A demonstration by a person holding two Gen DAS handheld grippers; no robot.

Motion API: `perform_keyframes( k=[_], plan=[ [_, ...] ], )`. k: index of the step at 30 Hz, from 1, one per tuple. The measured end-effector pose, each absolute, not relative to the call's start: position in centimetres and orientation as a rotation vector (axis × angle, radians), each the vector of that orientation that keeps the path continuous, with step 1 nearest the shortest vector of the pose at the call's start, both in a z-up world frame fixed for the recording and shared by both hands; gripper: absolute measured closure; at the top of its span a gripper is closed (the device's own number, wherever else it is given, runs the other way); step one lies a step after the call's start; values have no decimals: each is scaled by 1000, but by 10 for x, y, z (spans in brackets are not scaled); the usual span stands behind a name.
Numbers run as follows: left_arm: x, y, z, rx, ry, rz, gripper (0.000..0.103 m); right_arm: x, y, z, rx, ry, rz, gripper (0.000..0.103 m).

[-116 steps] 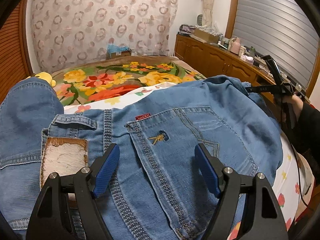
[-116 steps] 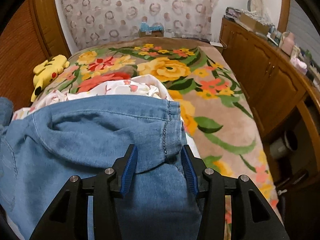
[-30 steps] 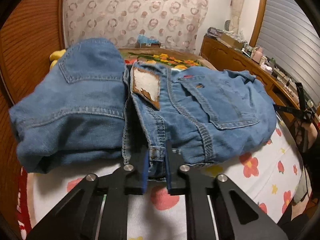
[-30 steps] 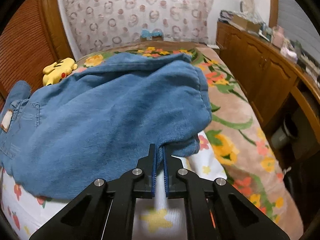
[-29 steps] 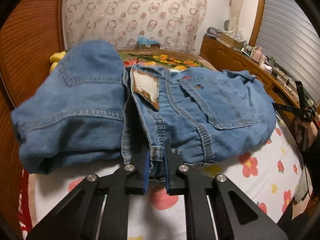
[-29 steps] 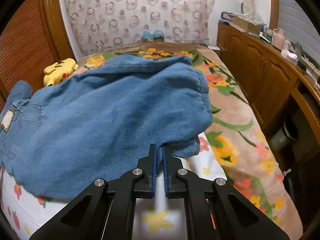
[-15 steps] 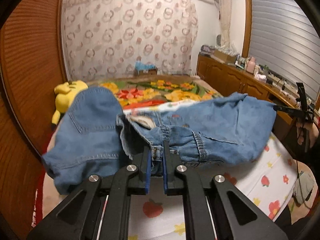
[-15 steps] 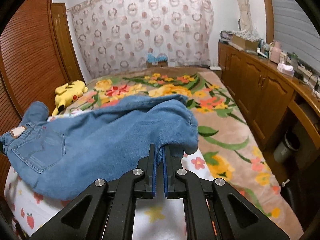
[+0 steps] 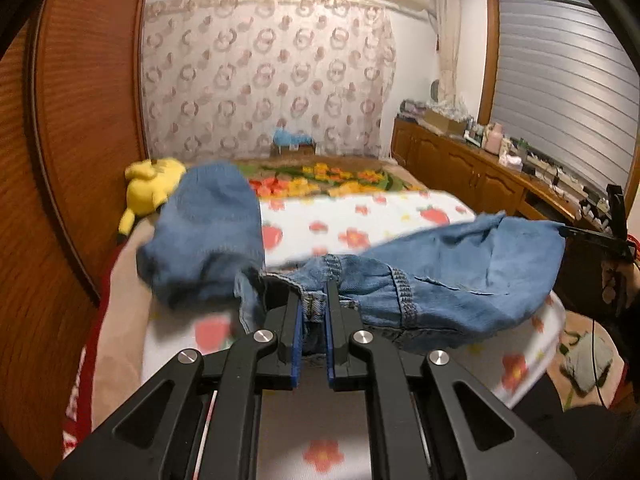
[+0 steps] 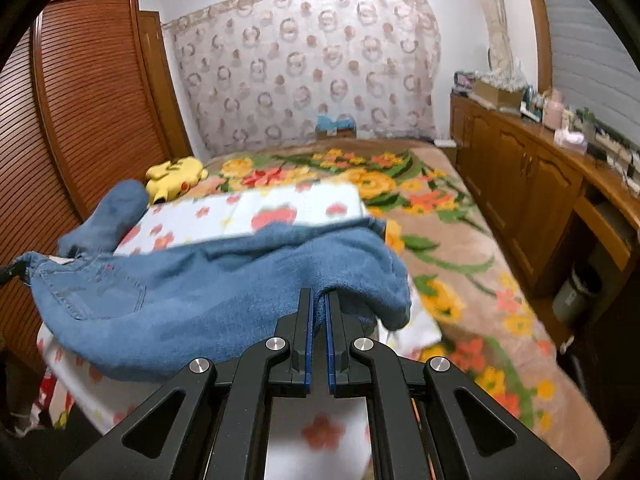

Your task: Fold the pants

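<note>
Blue denim pants (image 9: 460,276) hang stretched in the air over the bed, folded lengthwise. My left gripper (image 9: 312,300) is shut on the waistband edge, blue pads pinching the seam. One leg end (image 9: 204,236) droops to the left of it. In the right wrist view the pants (image 10: 224,296) run off to the left, and my right gripper (image 10: 318,312) is shut on the folded leg fabric. The right gripper (image 9: 592,236) also shows at the far right of the left wrist view, held by a hand (image 9: 616,284).
A white strawberry-print sheet (image 9: 360,220) lies over a floral blanket (image 10: 452,224) on the bed. A yellow plush toy (image 10: 176,176) sits by the brown slatted wardrobe (image 10: 80,120). Wooden cabinets (image 10: 532,192) with clutter line the right side; a bin (image 10: 572,292) stands below.
Both grippers have lifted and drawn the pants back toward the bed's near end. The denim now hangs off the sheet, and bare sheet shows behind it.
</note>
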State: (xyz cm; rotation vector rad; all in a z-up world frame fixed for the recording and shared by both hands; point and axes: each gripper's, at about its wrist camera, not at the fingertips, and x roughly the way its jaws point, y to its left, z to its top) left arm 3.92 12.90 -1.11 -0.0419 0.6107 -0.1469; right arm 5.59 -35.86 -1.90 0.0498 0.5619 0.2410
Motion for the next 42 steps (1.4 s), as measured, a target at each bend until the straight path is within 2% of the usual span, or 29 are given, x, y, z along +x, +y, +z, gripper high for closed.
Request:
perform_keyframes(
  k=[6, 13, 15, 19, 22, 25, 31, 36, 42],
  plan=[
    [26, 126, -52, -47, 717, -145, 93, 50, -370, -63, 88, 649, 232, 98],
    [22, 122, -46, -23, 727, -148, 91, 57, -374, -63, 101, 653, 224, 98],
    [22, 121, -41, -16, 719, -148, 86, 49, -365, -59, 92, 647, 218, 94],
    [20, 123, -32, -16, 686, -153, 54, 35, -356, -50, 64, 625, 198, 89],
    [27, 121, -27, -5, 683, -152, 49, 29, -349, -45, 45, 599, 202, 78],
    [42, 120, -26, -3, 680, -151, 49, 32, -337, -48, 14, 585, 213, 65],
    [78, 118, -37, -10, 709, -160, 49, 50, -297, -61, -17, 573, 300, 57],
    [103, 117, -50, -25, 743, -170, 49, 76, -268, -79, -19, 585, 392, 57],
    [131, 116, -63, -42, 791, -190, 54, 110, -238, -98, -79, 641, 444, 57]
  ],
)
